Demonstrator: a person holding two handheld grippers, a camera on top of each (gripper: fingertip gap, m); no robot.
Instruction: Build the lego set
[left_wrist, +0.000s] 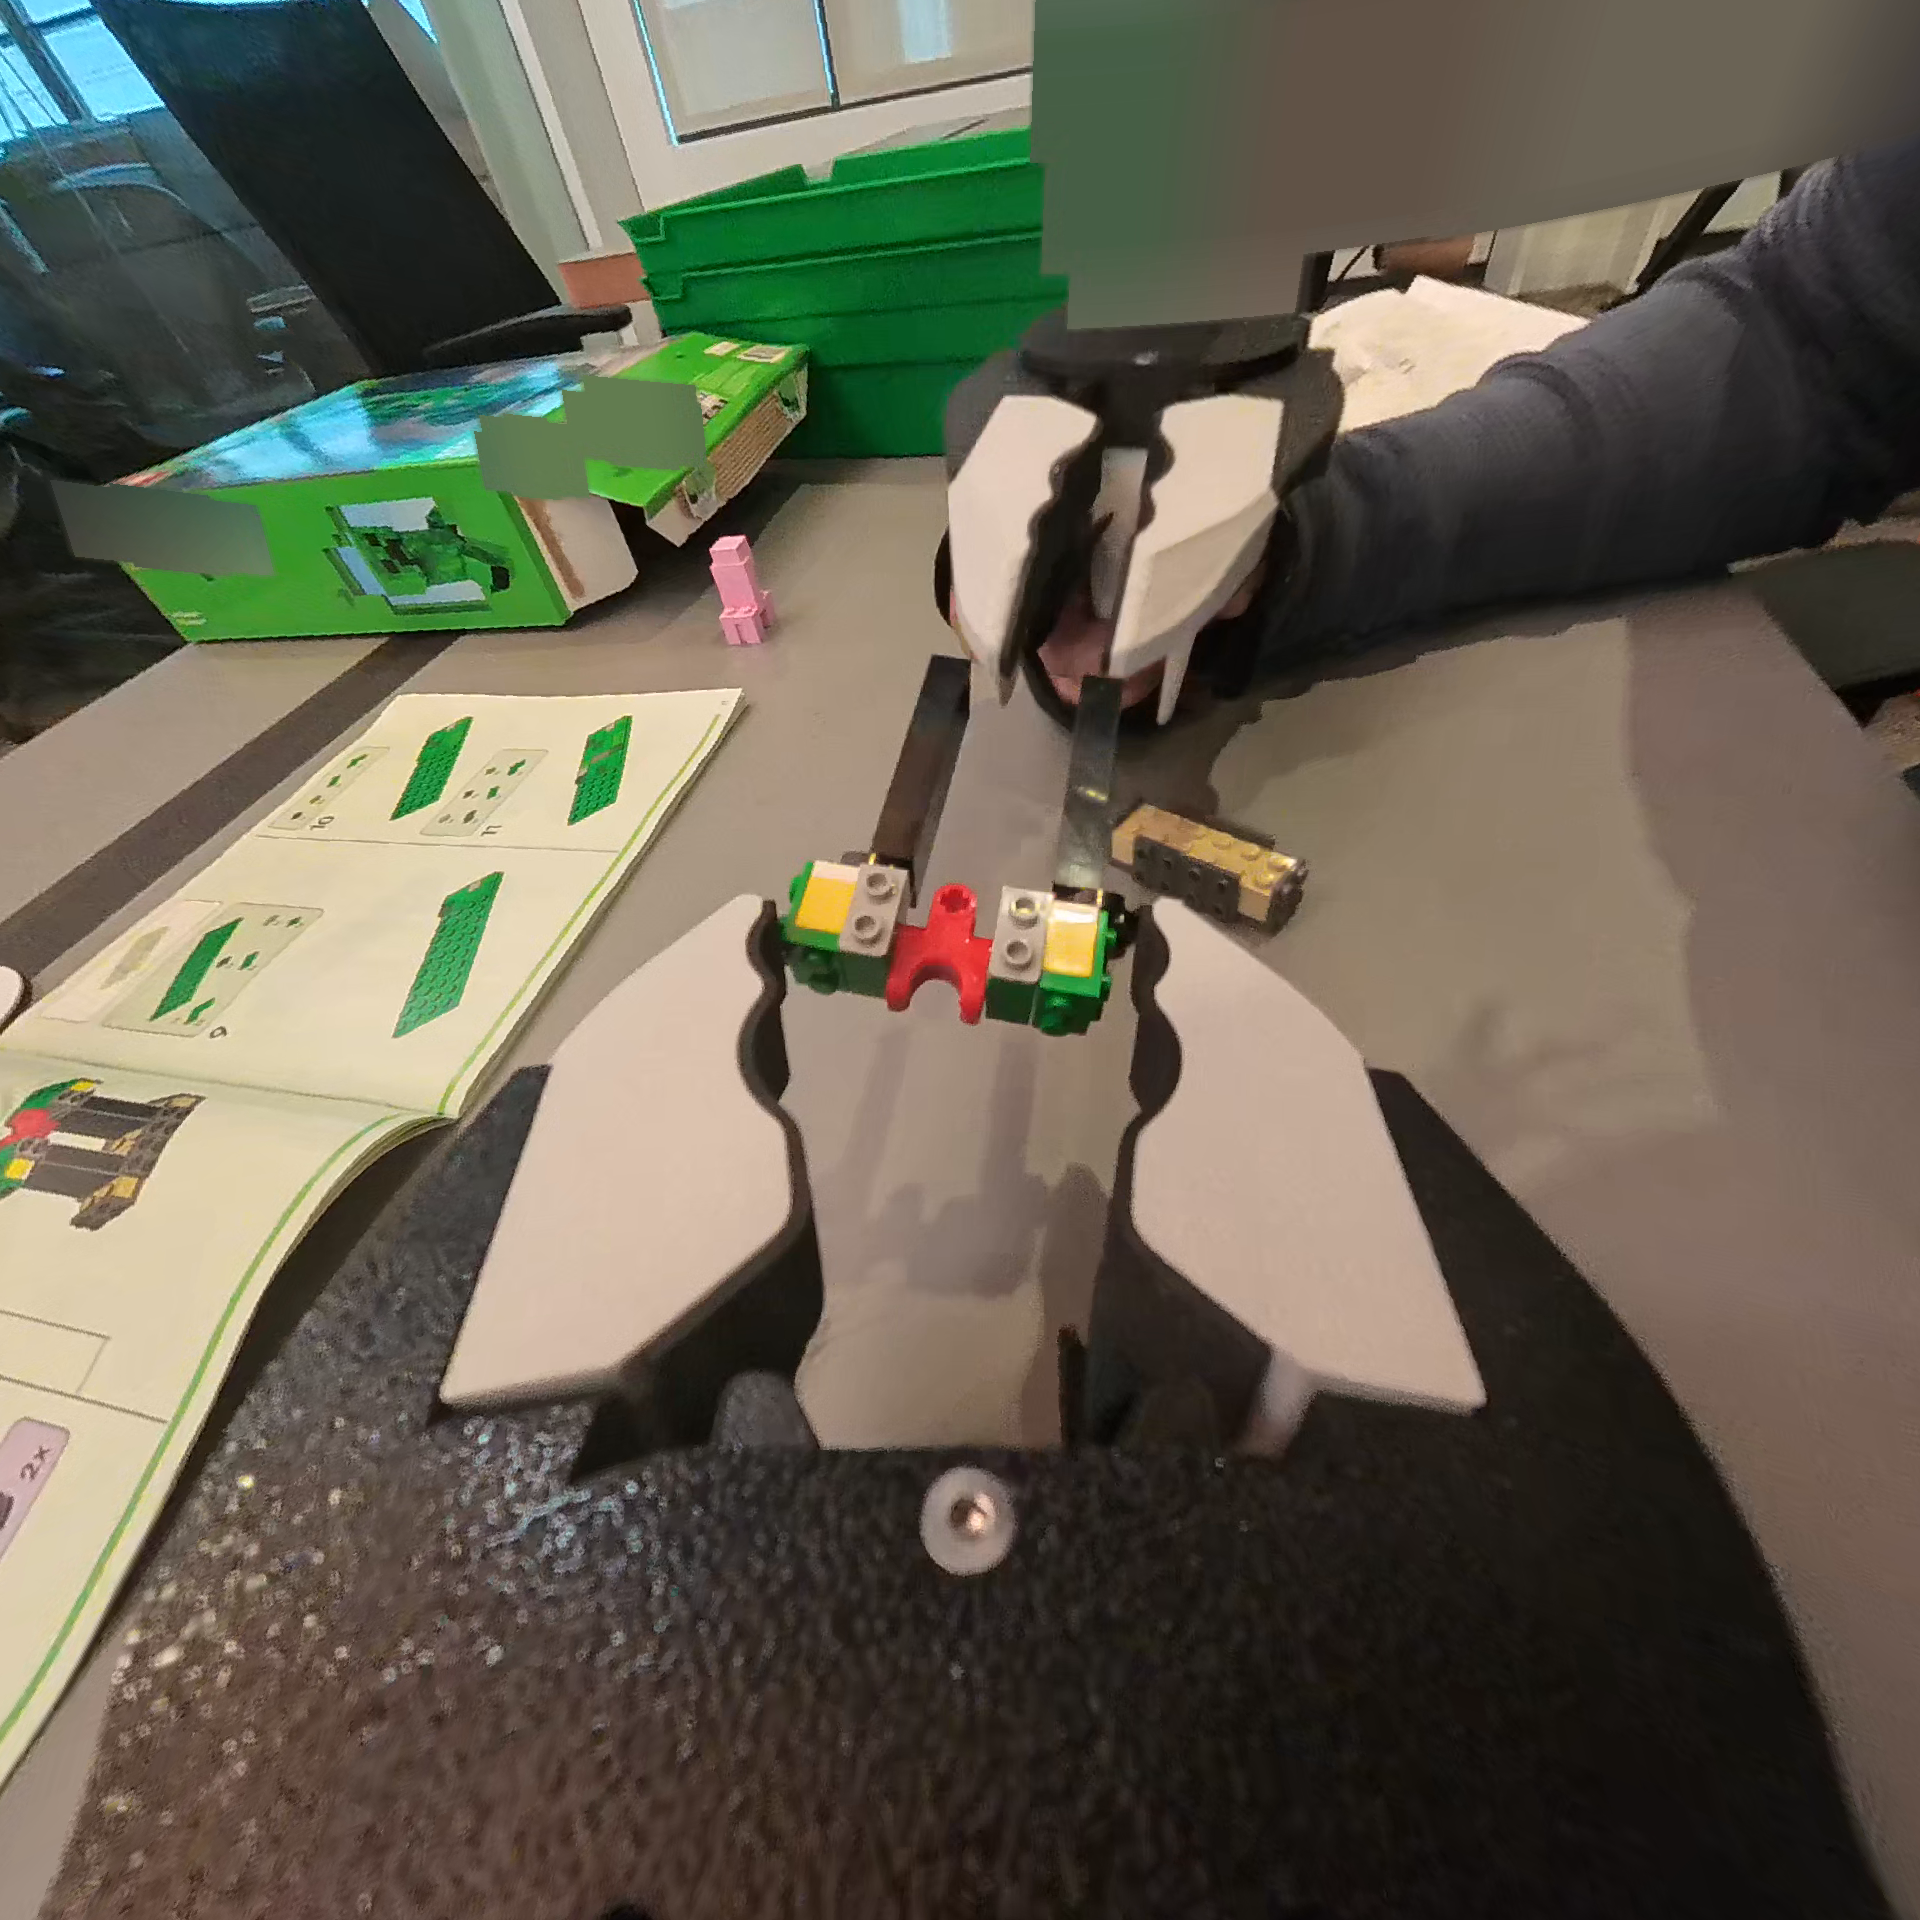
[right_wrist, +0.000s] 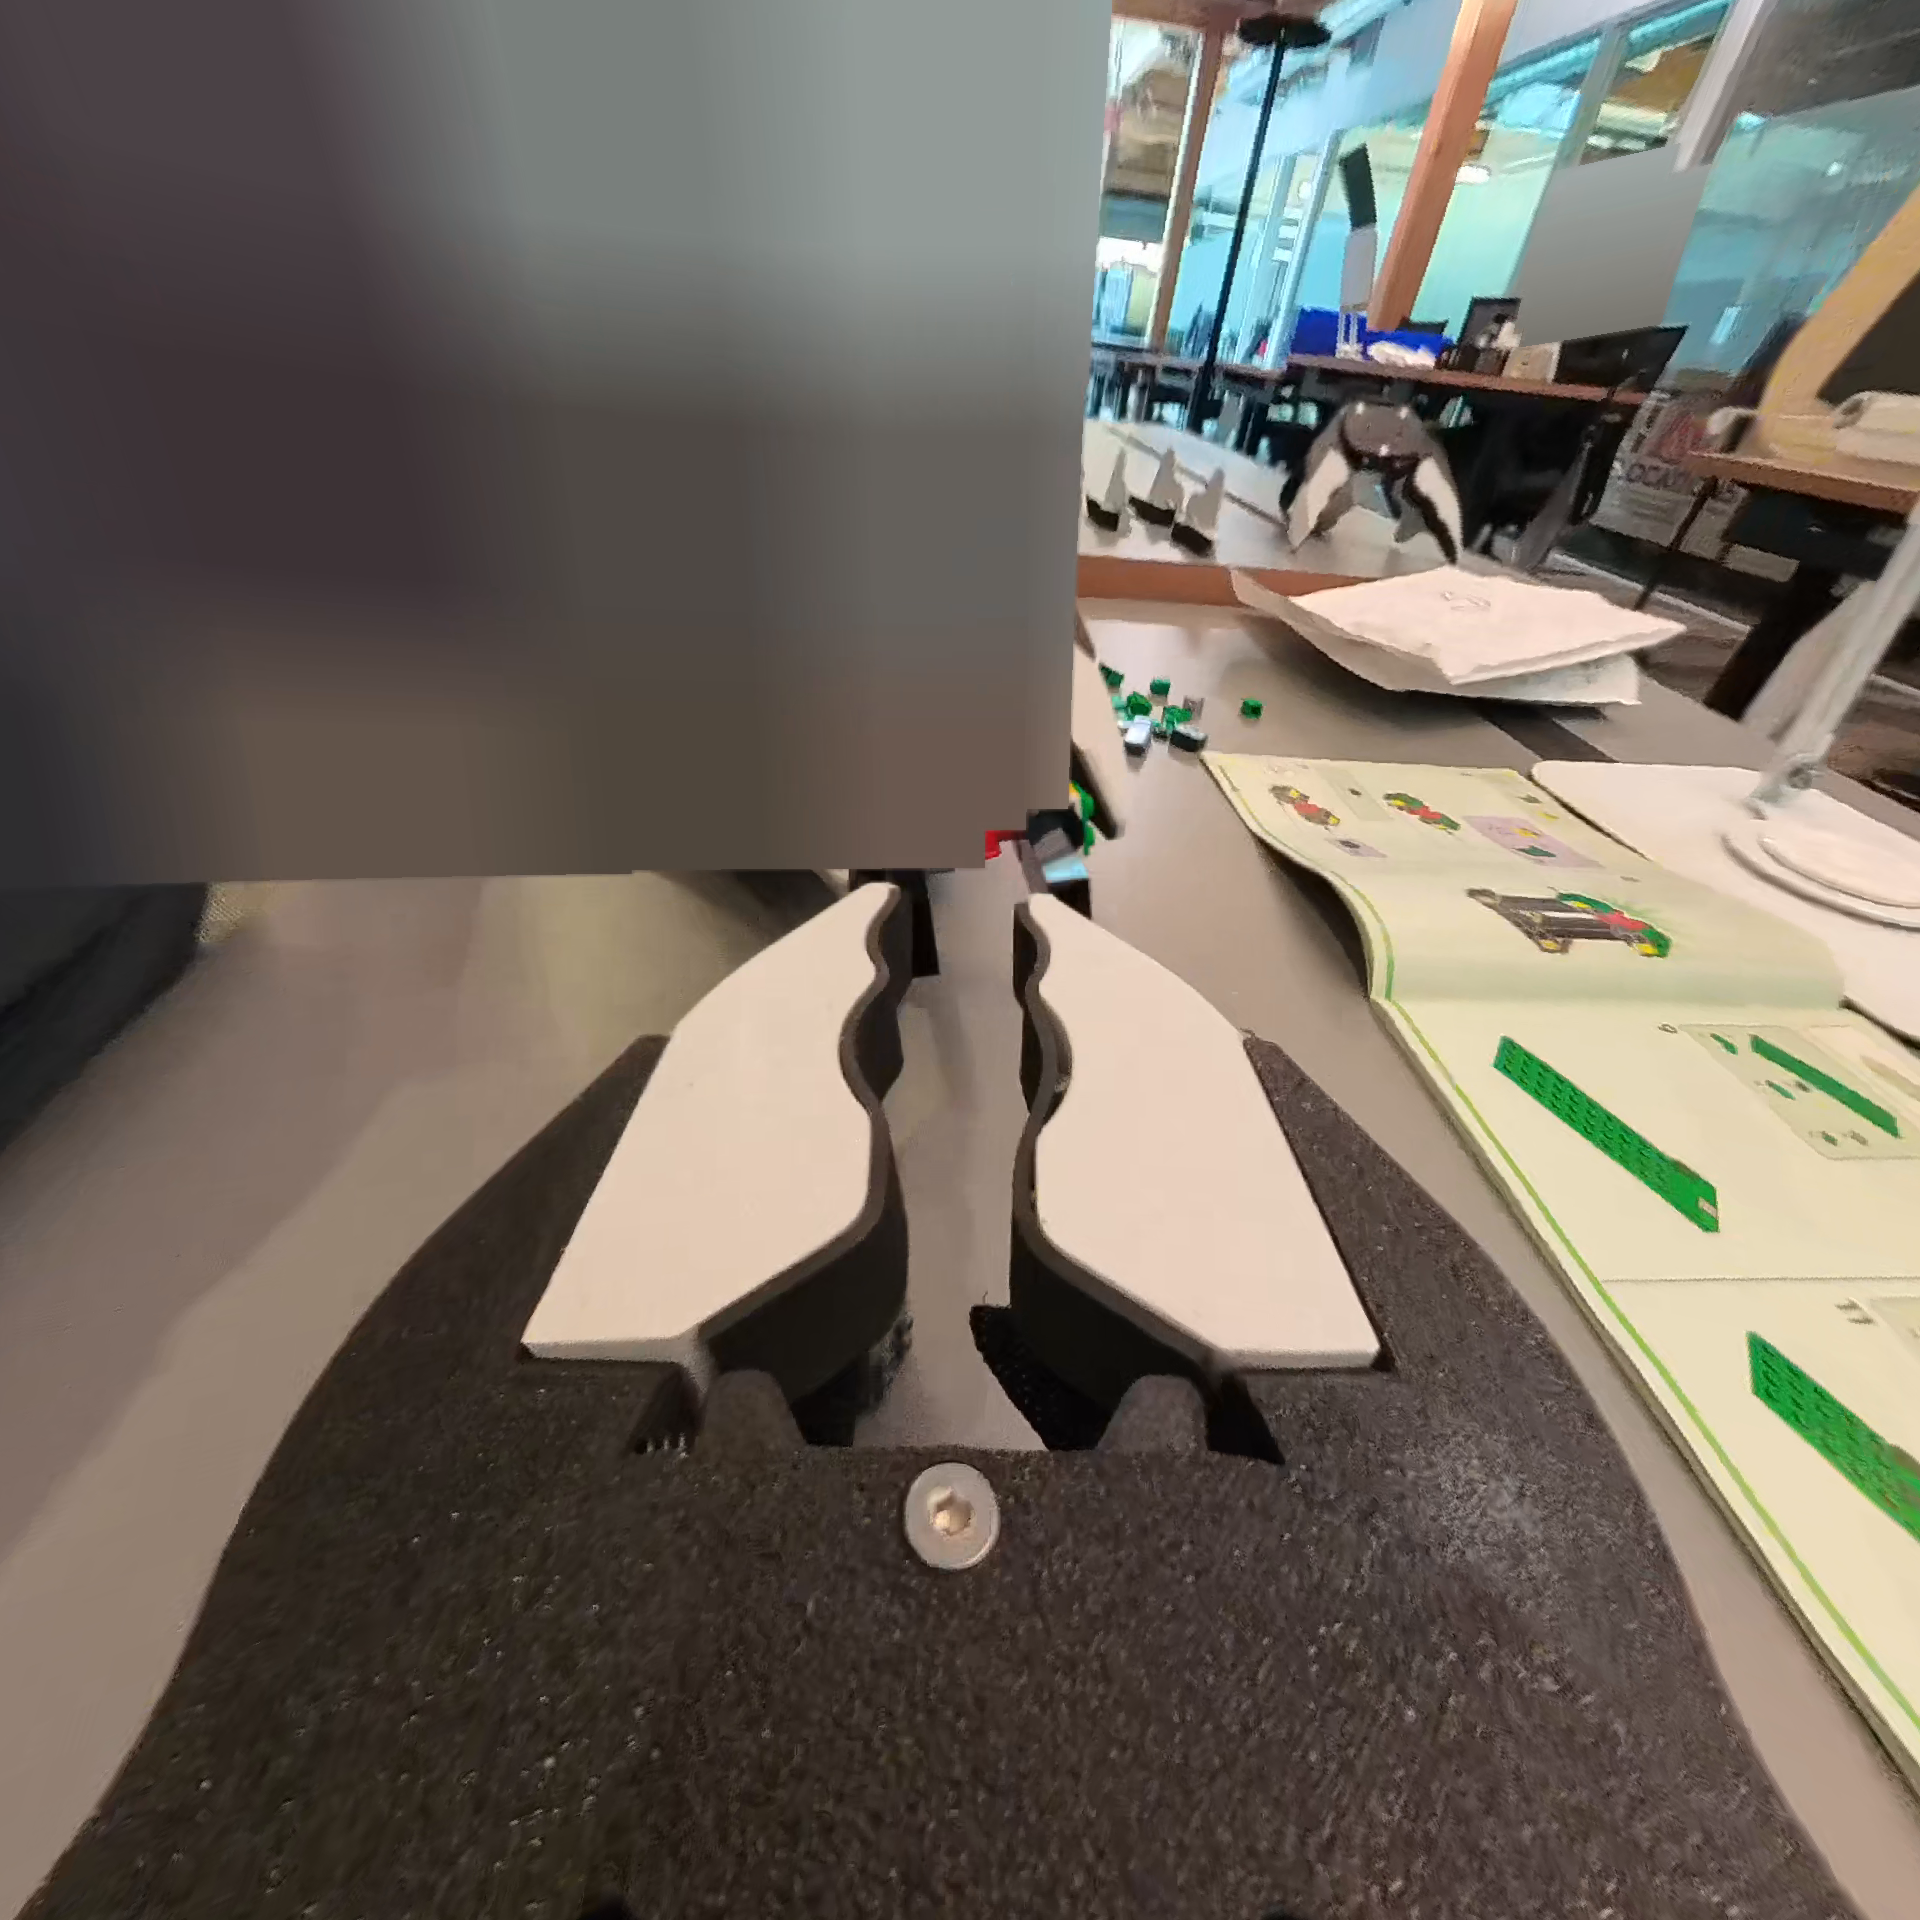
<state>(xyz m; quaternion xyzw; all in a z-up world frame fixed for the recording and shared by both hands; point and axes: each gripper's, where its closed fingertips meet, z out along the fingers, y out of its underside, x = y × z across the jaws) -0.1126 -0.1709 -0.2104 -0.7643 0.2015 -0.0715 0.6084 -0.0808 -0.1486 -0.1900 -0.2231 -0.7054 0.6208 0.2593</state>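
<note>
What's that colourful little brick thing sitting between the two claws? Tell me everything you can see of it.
The brick assembly is a short plastic bar: a red arched piece in the middle, grey studded plates, yellow tiles and green bricks on each side. Two long black beams run from its back. It rests on the grey table, framed by the left gripper.

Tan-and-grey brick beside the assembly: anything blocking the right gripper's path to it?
Nothing visible lies on the grey table around the tan-and-grey brick. The right gripper sits behind the lego assembly, near its black bars; the brick lies just beside those.
</note>
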